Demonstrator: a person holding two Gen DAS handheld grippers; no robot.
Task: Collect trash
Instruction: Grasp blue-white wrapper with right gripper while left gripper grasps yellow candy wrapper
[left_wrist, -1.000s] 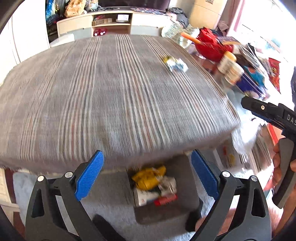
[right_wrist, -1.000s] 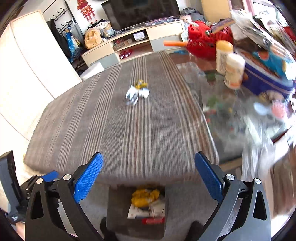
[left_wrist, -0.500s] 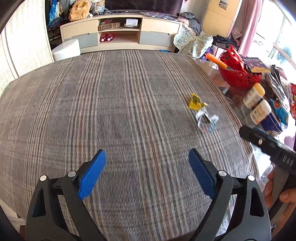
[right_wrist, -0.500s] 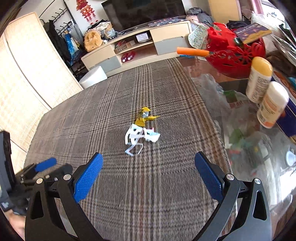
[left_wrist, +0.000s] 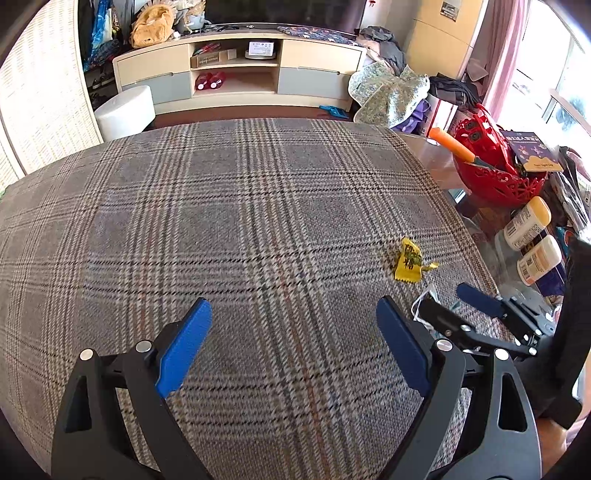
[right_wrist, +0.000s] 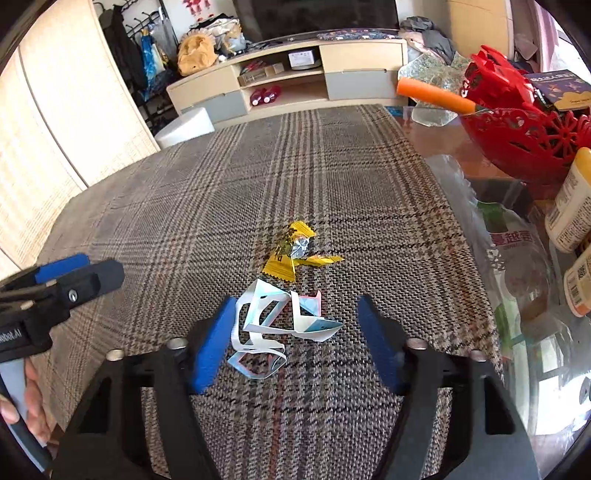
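On the plaid cloth (right_wrist: 184, 221) lie two pieces of trash: one yellow wrapper (right_wrist: 291, 251) and one white cut-out paper scrap (right_wrist: 273, 321). At the side stand two white bottles (left_wrist: 526, 223) with yellow caps, one red basket (left_wrist: 495, 173) and one orange-handled knife (left_wrist: 456, 146). There are two grippers, each with two blue fingers (left_wrist: 183, 347).

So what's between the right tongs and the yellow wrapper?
In the right wrist view, the white paper scrap lies between the right tongs and the yellow wrapper.
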